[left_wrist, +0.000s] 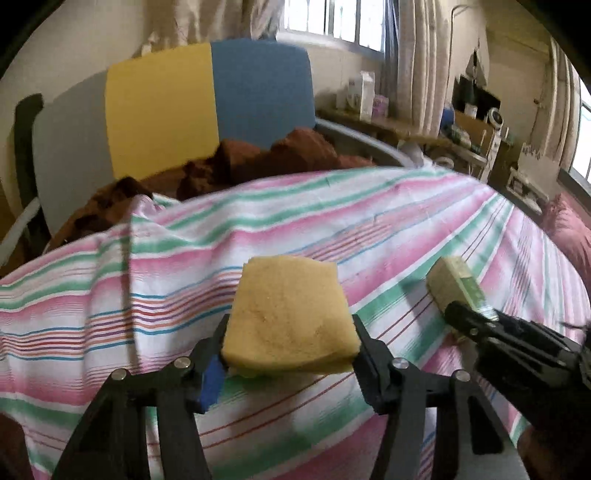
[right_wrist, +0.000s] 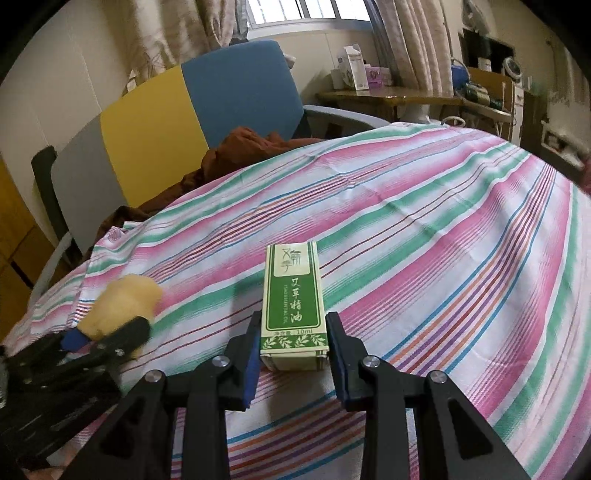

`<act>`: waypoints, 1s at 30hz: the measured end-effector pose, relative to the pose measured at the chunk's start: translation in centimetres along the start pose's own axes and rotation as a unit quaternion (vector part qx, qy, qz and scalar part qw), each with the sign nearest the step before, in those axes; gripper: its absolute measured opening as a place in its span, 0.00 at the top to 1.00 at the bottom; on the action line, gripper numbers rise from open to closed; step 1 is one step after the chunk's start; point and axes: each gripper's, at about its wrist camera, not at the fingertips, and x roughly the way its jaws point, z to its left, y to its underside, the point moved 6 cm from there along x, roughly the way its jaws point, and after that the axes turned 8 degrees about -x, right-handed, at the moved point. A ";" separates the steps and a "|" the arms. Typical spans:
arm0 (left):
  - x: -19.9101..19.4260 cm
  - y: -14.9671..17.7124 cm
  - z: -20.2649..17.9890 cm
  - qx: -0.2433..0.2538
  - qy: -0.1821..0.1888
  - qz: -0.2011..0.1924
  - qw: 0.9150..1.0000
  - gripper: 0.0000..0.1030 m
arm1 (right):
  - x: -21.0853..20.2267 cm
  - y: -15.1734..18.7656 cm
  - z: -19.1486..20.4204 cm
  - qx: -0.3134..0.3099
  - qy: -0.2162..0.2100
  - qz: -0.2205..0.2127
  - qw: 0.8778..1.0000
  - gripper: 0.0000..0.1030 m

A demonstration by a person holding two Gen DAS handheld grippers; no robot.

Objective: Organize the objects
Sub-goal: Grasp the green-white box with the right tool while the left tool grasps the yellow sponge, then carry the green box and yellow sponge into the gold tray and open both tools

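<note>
Between the left gripper's (left_wrist: 290,347) fingers: a sponge (left_wrist: 290,314).

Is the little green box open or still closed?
Closed, as far as shown. The green box sits between the right gripper fingers with its near end flap folded in; its far end is hidden.

Striped pink, green and white bedsheet (right_wrist: 424,206) over the bed, rumpled brown blanket (left_wrist: 258,158) at its far edge, grey, yellow and blue headboard (right_wrist: 166,122) behind, wooden desk (right_wrist: 388,98) with boxes (right_wrist: 351,68), curtained window (left_wrist: 343,22)
</note>
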 end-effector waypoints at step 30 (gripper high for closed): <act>-12.4 7.5 4.6 -0.021 0.007 -0.080 0.997 0.42 | -5.1 0.8 4.2 -0.101 0.057 -0.067 0.991 0.69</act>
